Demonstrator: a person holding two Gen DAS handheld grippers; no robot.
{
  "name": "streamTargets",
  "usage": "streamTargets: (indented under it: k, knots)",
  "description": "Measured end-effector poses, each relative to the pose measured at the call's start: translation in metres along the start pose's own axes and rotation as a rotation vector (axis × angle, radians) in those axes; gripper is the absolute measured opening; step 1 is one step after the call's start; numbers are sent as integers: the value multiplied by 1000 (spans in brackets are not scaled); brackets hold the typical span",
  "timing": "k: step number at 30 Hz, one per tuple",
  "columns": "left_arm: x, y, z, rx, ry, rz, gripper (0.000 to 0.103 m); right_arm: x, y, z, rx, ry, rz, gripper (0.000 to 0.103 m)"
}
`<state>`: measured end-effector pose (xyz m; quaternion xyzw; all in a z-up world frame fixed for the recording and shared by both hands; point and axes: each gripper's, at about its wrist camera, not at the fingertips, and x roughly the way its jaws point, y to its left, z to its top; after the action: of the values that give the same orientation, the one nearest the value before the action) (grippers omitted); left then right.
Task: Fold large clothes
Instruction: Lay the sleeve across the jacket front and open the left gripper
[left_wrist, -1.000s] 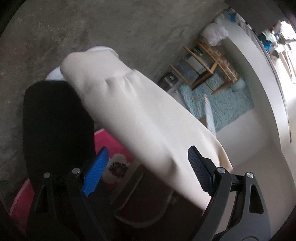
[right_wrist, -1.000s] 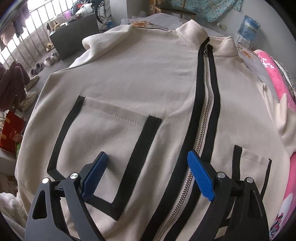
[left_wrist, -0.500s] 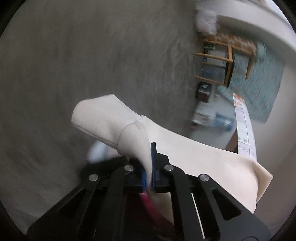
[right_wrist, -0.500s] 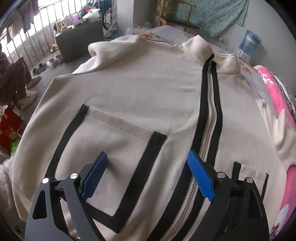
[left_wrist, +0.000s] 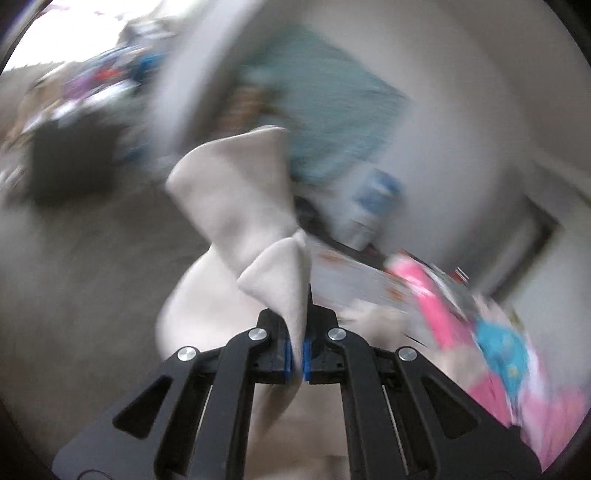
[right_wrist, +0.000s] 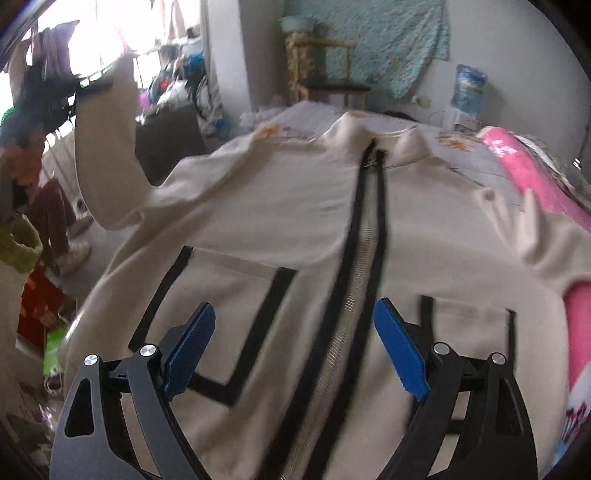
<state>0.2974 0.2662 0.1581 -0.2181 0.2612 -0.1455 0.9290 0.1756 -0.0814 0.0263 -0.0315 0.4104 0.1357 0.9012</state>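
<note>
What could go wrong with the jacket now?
The left gripper pinches only a thin bit of the sleeve, so the cloth might slip out as it swings up. The right gripper is open above the jacket, holding nothing down, so pulling the sleeve could drag the whole jacket toward the bed's edge.

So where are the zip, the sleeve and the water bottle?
zip (right_wrist: 356, 295): right wrist view, on its metal teeth.
sleeve (left_wrist: 236, 199): left wrist view, on the raised cuff.
water bottle (right_wrist: 470, 90): right wrist view, on its blue body.
</note>
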Motion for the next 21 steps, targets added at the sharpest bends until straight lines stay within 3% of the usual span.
streamTargets:
  k: [3,5,9,12,13,15,16,17,19,21]
  knots:
    - [26,-99,-17,154,94,-104,4,-24,-22,-12,71,-39,-3,86]
    - [52,-143,-41,237,158,-106,5,-37,-37,-22,119,-55,-12,86]
    - [111,-176,-115,342,314,-29,9,-50,-67,-44,210,-37,-26,86]
    - [147,-172,-177,379,480,52,16,-43,-81,-56,233,7,-45,86]
    - [153,-167,-194,385,534,81,27,-39,-84,-59,237,23,-55,86]
    - [151,-155,-206,383,548,99,34,-32,-89,-64,241,54,-69,86]
    - [139,-159,-220,385,533,91,44,-28,-91,-65,240,62,-79,86]
    - [127,-161,-220,381,527,96,63,-23,-94,-65,235,70,-94,86]
    - [117,-156,-223,359,509,98,78,-15,-96,-66,222,82,-107,89]
    - [105,-156,-219,341,487,75,83,-5,-95,-66,205,99,-112,91]
